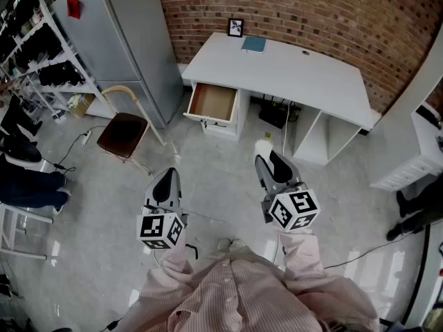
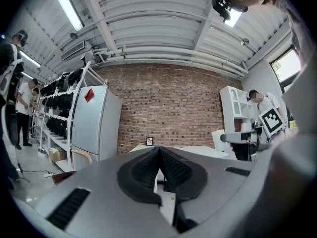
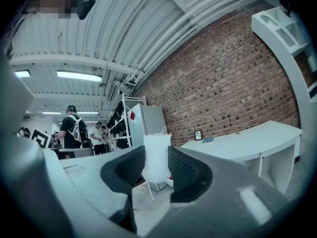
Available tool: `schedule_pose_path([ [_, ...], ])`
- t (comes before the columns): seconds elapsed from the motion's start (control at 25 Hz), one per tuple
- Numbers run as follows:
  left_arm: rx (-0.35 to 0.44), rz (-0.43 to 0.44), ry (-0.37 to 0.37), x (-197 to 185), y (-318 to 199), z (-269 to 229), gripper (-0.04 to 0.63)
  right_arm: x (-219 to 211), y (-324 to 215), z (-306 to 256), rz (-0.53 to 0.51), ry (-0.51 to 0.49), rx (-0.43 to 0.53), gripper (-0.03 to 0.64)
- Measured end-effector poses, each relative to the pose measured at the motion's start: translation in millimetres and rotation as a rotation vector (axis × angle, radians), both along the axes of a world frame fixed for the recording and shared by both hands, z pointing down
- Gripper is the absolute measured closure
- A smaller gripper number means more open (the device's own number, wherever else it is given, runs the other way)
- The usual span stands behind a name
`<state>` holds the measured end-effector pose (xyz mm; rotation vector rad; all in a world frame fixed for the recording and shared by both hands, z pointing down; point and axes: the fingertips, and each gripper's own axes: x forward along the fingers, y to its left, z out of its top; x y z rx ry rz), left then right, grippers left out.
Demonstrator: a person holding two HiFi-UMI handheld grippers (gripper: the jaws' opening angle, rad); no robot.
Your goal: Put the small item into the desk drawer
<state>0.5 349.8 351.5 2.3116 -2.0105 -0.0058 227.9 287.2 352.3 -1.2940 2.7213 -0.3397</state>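
A: What's around the desk [image 1: 297, 71]?

B: It's white, set against the brick wall [image 1: 318, 5] across the top of the head view. A grey fridge [image 1: 128, 33] stands at its left, then a rack [image 1: 31, 37] of dark gear in the upper left corner. A chair [image 1: 123, 131] with a brown seat sits left of centre, below the fridge.

A: What lies between the grippers and the drawer [image 1: 213, 102]?

B: Grey floor [image 1: 214, 164]. The chair is just left of that stretch, and a black thing [image 1: 275, 114] sits under the desk, right of the drawer.

A: Count them for me.

B: One desk, and one drawer pulled out at its left end. One chair. One picture frame [image 1: 235, 27] and one blue book [image 1: 253, 44] on the desktop. Two grippers, each with one marker cube [image 1: 160, 230].

A: And the small item [image 3: 156, 157]?

B: White and soft-looking, mesh or cloth like a little pouch, with a ragged top edge and a thread loop. It stands upright at the centre of the right gripper view. In the head view it's a white tuft below the desk, well apart from the drawer.

A: Fingers?

B: The right gripper [image 1: 266, 159] pinches the small item from both sides, pads pressed against it. The left gripper [image 1: 168, 173], lower left of centre, has its jaws meeting tip to tip.
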Motion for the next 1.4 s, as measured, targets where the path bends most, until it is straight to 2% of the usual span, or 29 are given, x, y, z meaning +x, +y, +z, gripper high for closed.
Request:
schedule_pose_path([
  [0.76, 0.0, -0.021, 0.022, 20, 13, 4, 0.595, 19, 8, 4, -0.024, -0.029, 0.014, 0.471],
  [1.12, -0.011, -0.015, 0.021, 17, -25, 11, 0.595, 11, -28, 14, -0.034, -0.028, -0.009, 0.471],
  [1.4, -0.029, -0.019, 0.038, -12, -83, 21, 0.595, -16, -84, 27, -0.036, -0.016, -0.037, 0.471],
])
